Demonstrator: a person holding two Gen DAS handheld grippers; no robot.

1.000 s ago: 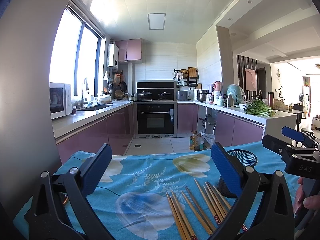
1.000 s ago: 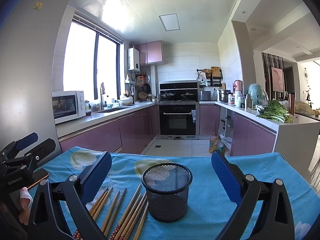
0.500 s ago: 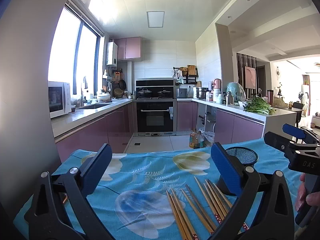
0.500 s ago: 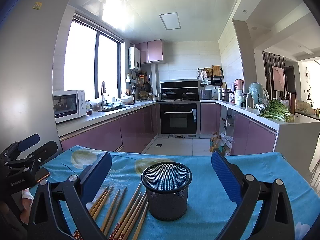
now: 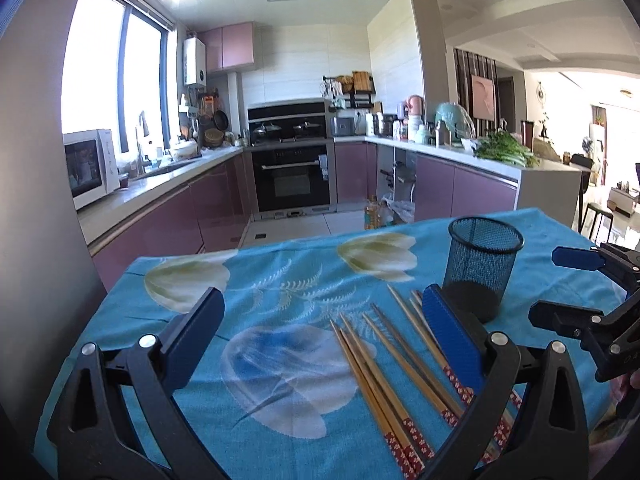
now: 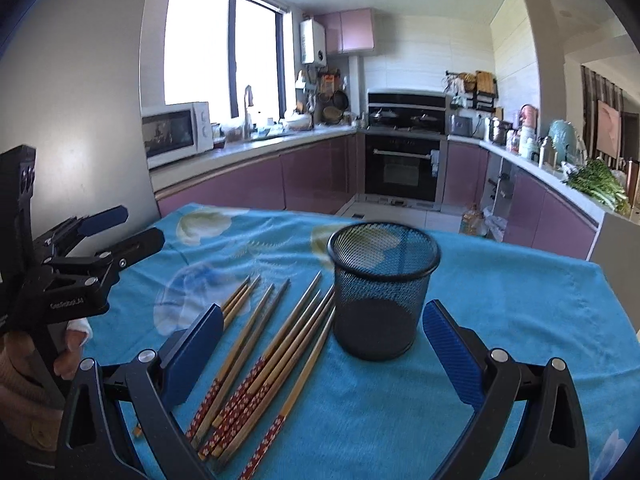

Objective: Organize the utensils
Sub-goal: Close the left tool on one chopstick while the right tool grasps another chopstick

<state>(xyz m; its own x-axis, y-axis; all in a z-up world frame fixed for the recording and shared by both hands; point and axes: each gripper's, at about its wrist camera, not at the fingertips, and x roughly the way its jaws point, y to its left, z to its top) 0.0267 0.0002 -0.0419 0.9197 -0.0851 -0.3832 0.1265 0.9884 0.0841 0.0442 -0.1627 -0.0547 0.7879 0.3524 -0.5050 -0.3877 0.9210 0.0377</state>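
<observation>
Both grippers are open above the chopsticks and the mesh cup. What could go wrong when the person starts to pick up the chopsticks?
1. The chopsticks lie close together, some touching, so a gripper may catch several or scatter them.
2. The mesh cup stands empty beside them; a bump from the right gripper might tip it.
3. The left gripper hovers near the same pile, so the two could collide.

Each gripper was a black plastic clamp with triangular cut-outs in its arms, silver rivets at the pivots and two ribbed blue pads. The left gripper [image 5: 324, 324] filled the lower frame of its own view; the right gripper [image 6: 322, 336] did likewise. At the left edge, small white lettering marked the black body, above a beige knitted sleeve [image 6: 18, 396].
</observation>
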